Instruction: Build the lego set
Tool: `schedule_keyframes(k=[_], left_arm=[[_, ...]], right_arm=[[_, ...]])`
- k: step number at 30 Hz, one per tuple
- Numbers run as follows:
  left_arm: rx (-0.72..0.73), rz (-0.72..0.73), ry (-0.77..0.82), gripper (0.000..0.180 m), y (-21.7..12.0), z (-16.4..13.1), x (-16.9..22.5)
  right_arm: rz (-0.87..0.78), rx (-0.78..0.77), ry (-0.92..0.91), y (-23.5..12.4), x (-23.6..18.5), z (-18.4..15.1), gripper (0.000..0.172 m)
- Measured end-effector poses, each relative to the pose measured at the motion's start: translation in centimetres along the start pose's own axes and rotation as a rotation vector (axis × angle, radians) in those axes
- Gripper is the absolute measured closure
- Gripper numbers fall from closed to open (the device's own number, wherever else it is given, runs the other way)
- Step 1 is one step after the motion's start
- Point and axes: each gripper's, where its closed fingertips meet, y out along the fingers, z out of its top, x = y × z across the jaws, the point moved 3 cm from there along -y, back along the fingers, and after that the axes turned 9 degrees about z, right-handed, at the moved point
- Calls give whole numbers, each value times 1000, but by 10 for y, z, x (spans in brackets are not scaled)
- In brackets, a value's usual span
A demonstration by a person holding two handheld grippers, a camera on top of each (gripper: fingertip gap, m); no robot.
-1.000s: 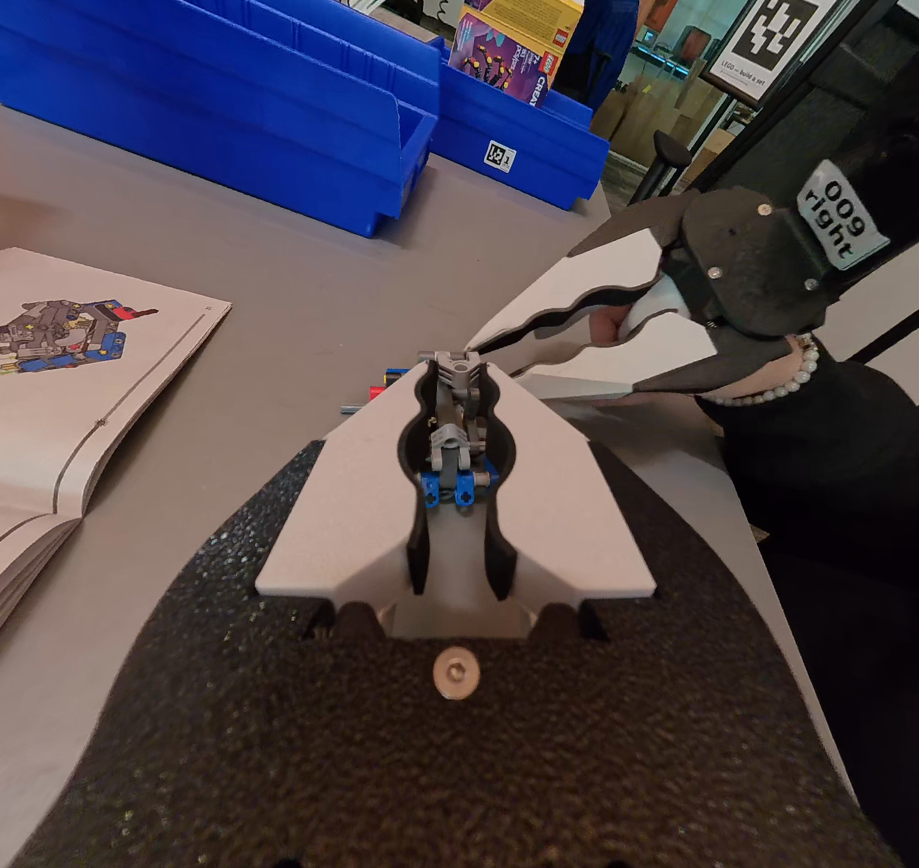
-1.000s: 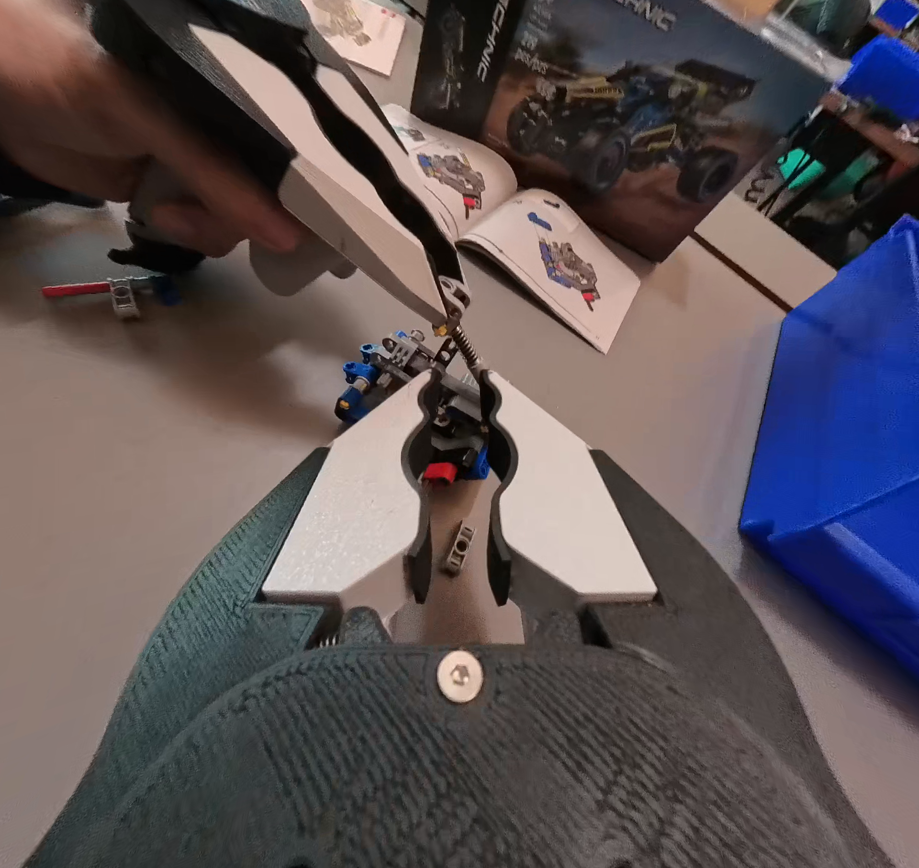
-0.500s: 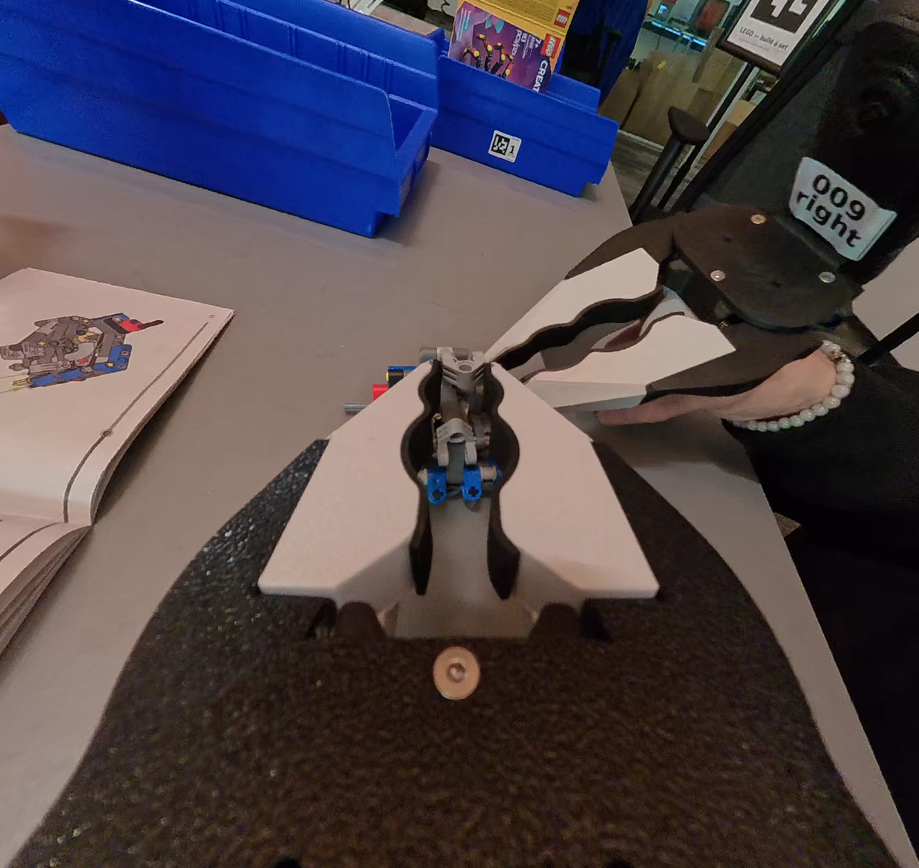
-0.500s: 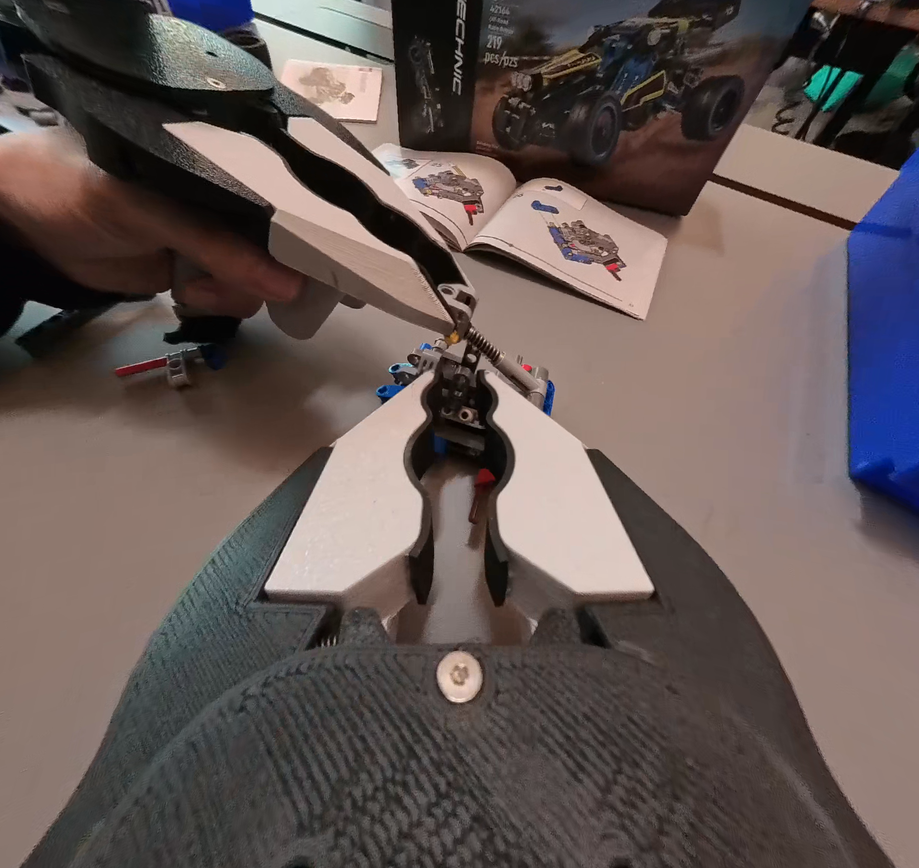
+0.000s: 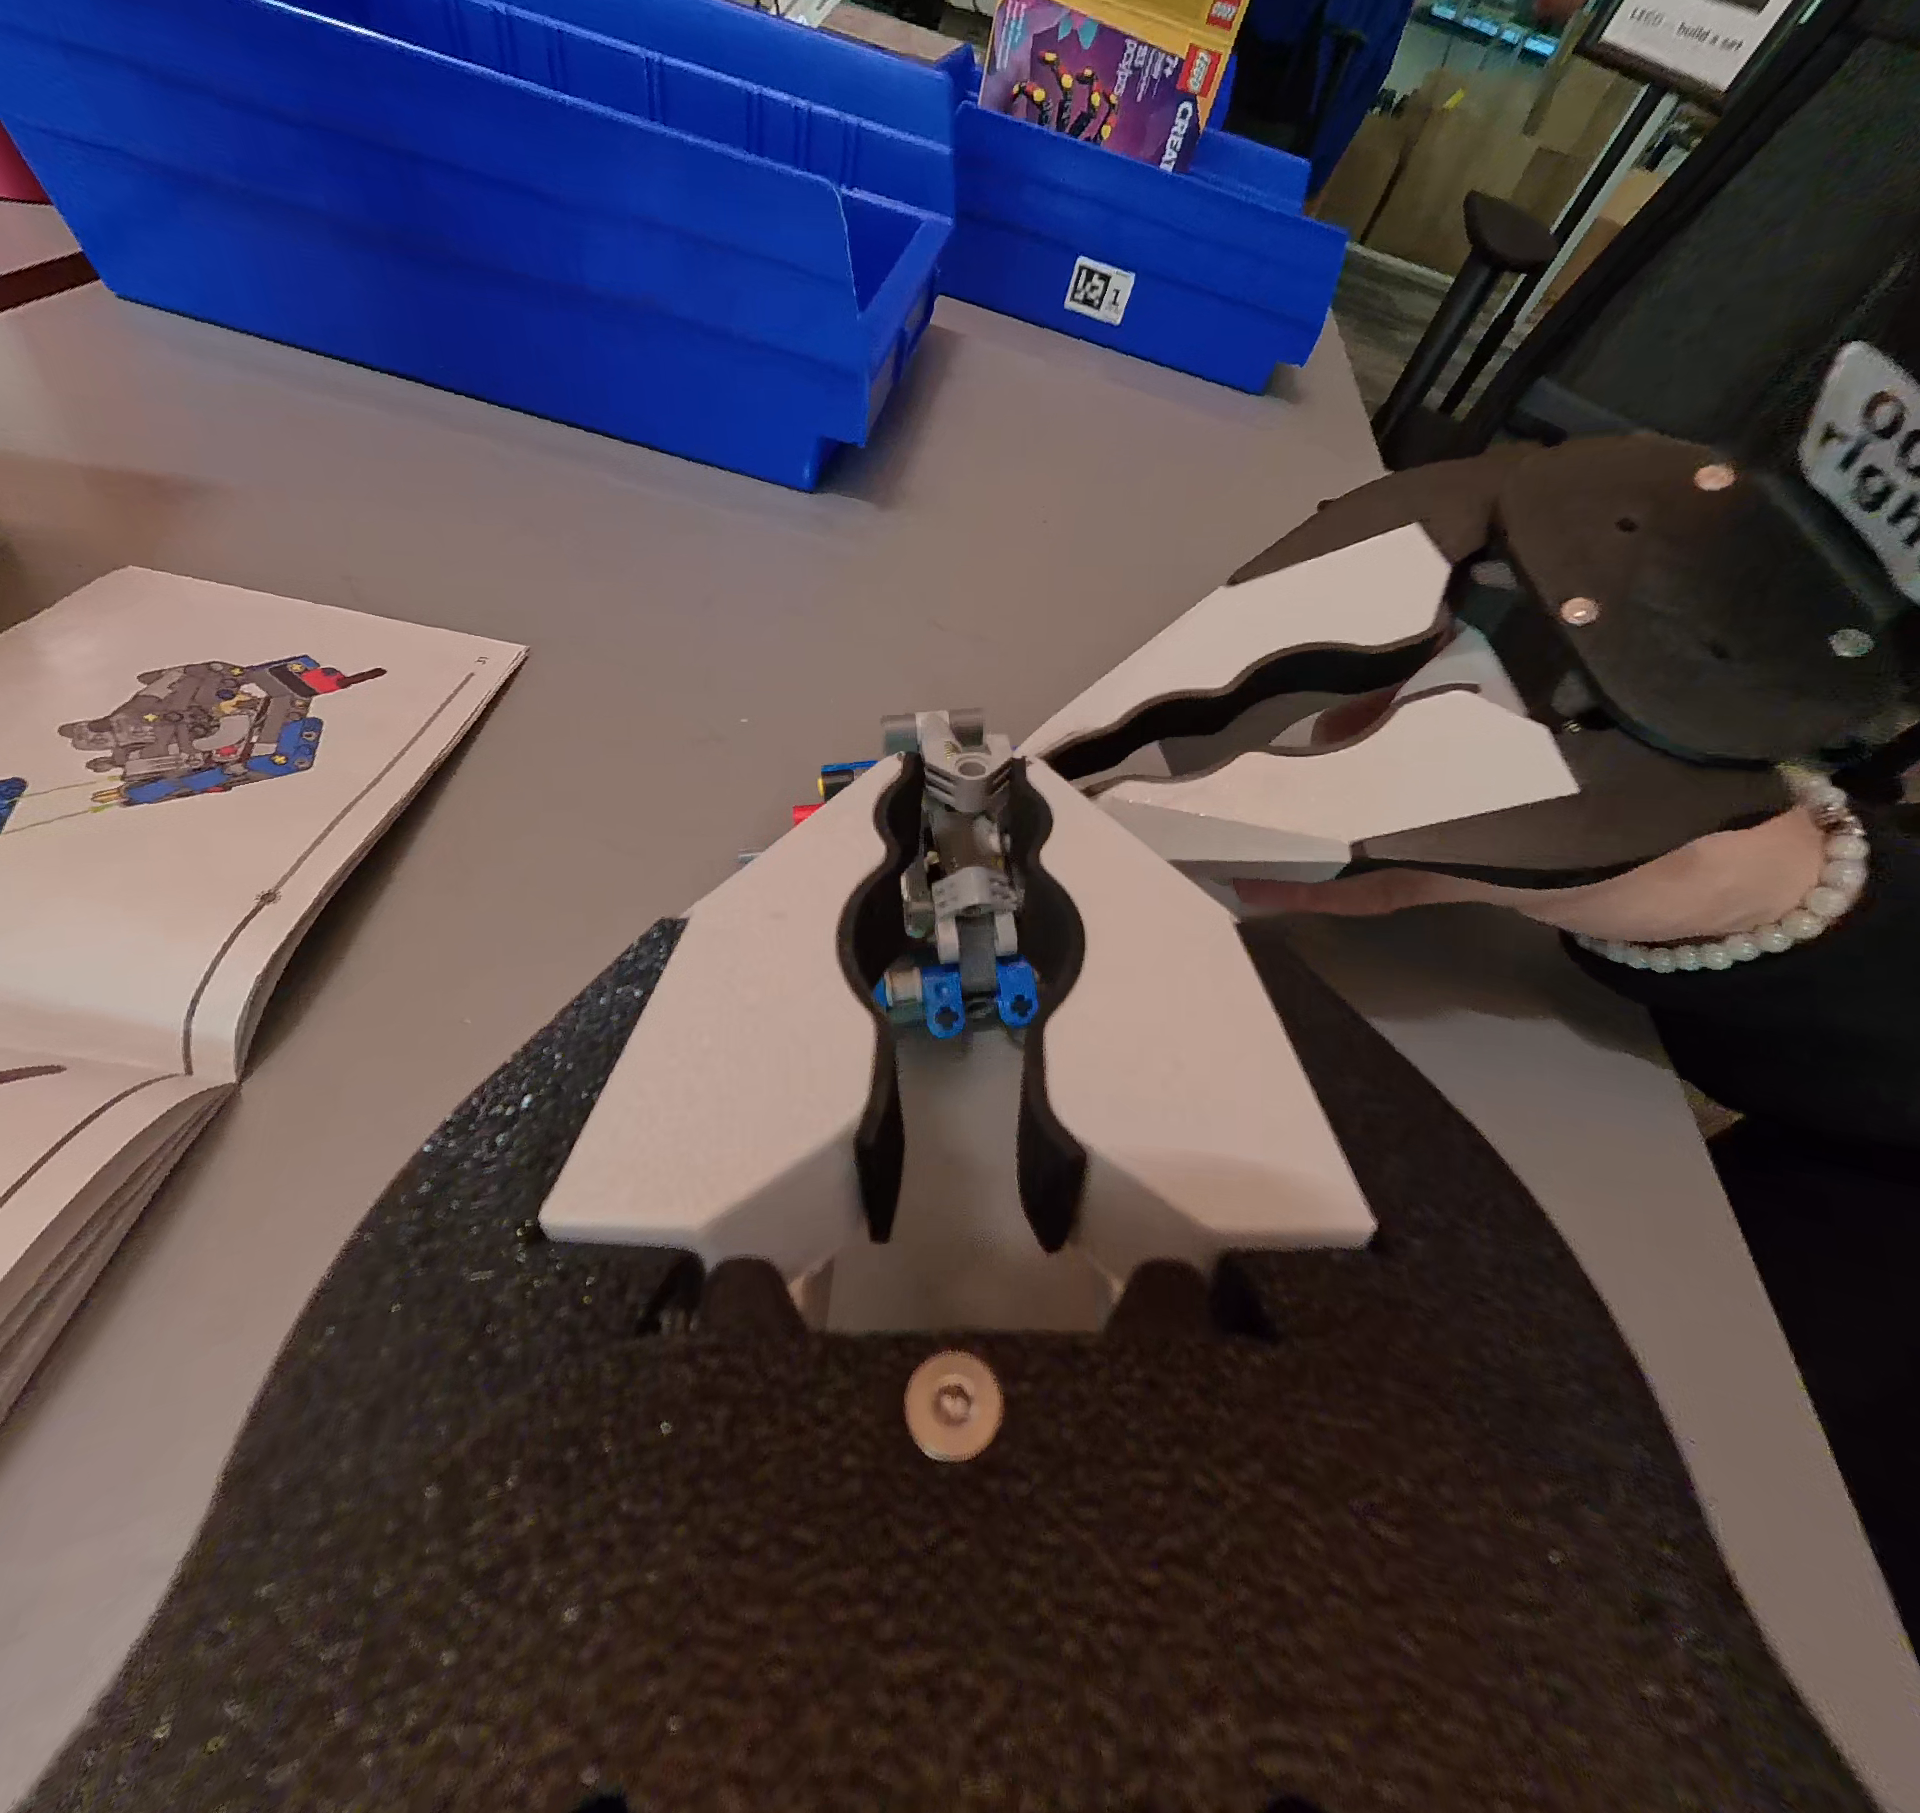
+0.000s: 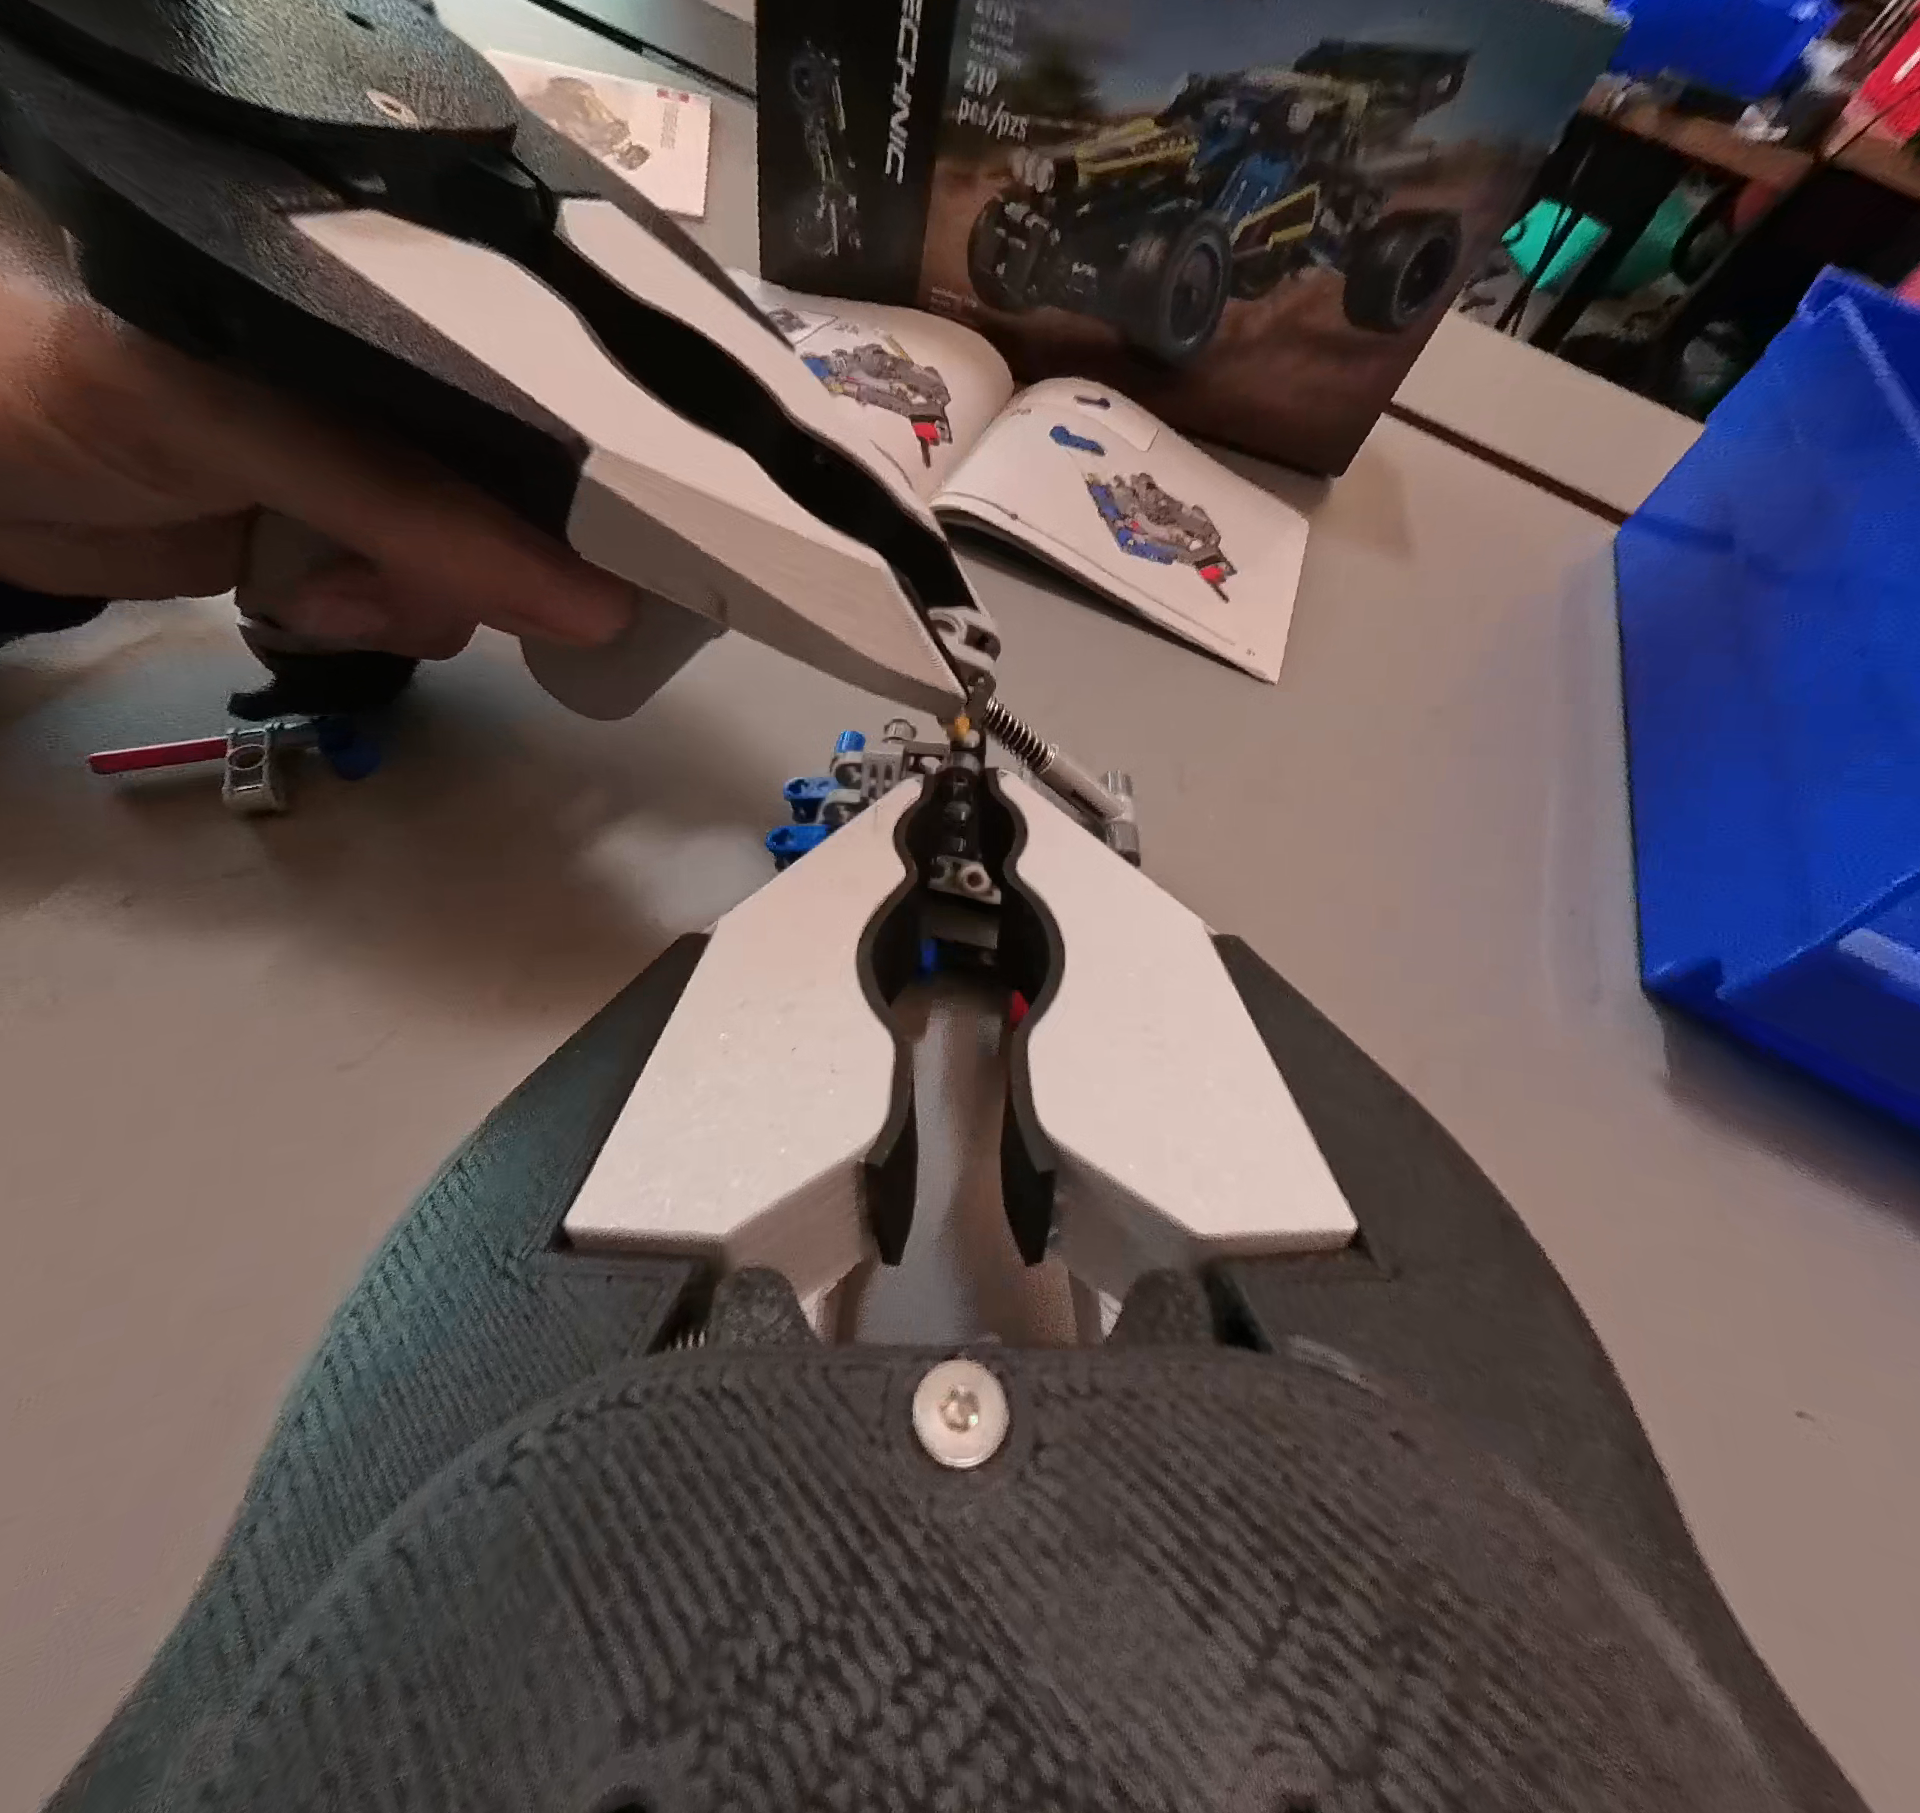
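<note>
Presently, left to right. Left gripper [image 5: 961, 776]: clenched on the grey end of a spring shock absorber [image 6: 1023, 735], held raised over the table [image 5: 623, 568]. Right gripper [image 6: 961, 787]: nipped tight on a dark pin of the grey-and-blue brick assembly [image 6: 842, 797] resting on the table. Step, as judged: mating shock to assembly; next calls for fine alignment. Left view alone shows blue bins [image 5: 520, 205]; right view alone shows the spring, set box [image 6: 1143, 153], loose red axle [image 6: 156, 755].

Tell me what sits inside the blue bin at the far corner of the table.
A purple and yellow toy box stands upright inside the farther blue bin, its top above the rim. The bin's front wall hides the box's lower part and anything else inside.
</note>
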Motion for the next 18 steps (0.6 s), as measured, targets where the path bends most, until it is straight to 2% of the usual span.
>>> schedule_keyframes(k=[4, 18], left_arm=[[14, 24, 50, 168, 0, 1, 3], [18, 43, 55, 167, 1, 2, 2]], right_arm=[[-35, 8, -48, -1, -2, 2, 167], [-59, 38, -34, -4, 0, 4, 167]])
